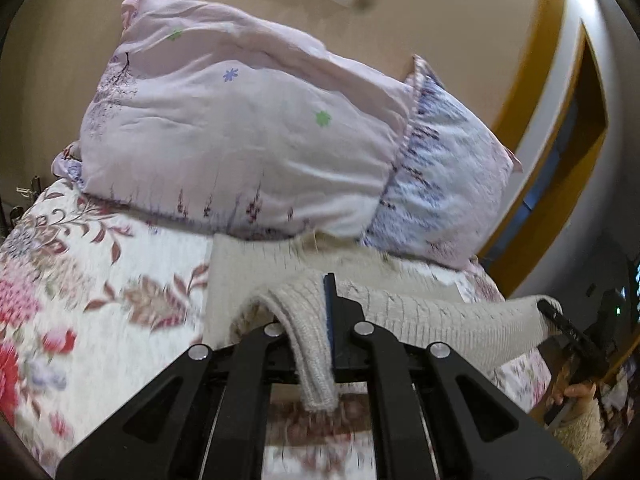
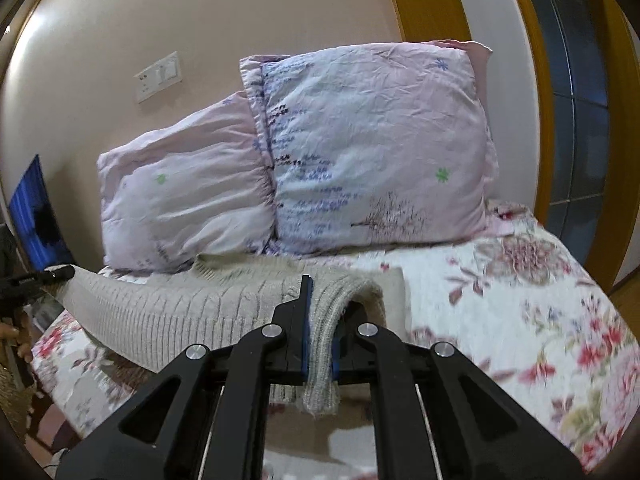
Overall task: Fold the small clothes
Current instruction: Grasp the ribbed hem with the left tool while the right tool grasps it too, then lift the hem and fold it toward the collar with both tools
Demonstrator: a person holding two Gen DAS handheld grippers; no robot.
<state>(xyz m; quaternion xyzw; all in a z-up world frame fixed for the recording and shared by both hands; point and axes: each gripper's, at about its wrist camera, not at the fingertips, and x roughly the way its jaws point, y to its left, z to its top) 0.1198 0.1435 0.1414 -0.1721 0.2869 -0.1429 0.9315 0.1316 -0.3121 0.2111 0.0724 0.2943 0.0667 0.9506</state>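
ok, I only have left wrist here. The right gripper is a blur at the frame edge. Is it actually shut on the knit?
Observer: Yes. In right wrist, the right gripper has its jaws shut on a folded ribbed edge of the knit sweater.
Operator: Any tail hanging out of it?
Observer: A short ribbed end hangs below the jaws, toward the camera. The rest spans left to the left gripper.
Operator: Anything behind the left one I can't see?
Observer: A blue panel stands by the wall just behind it.
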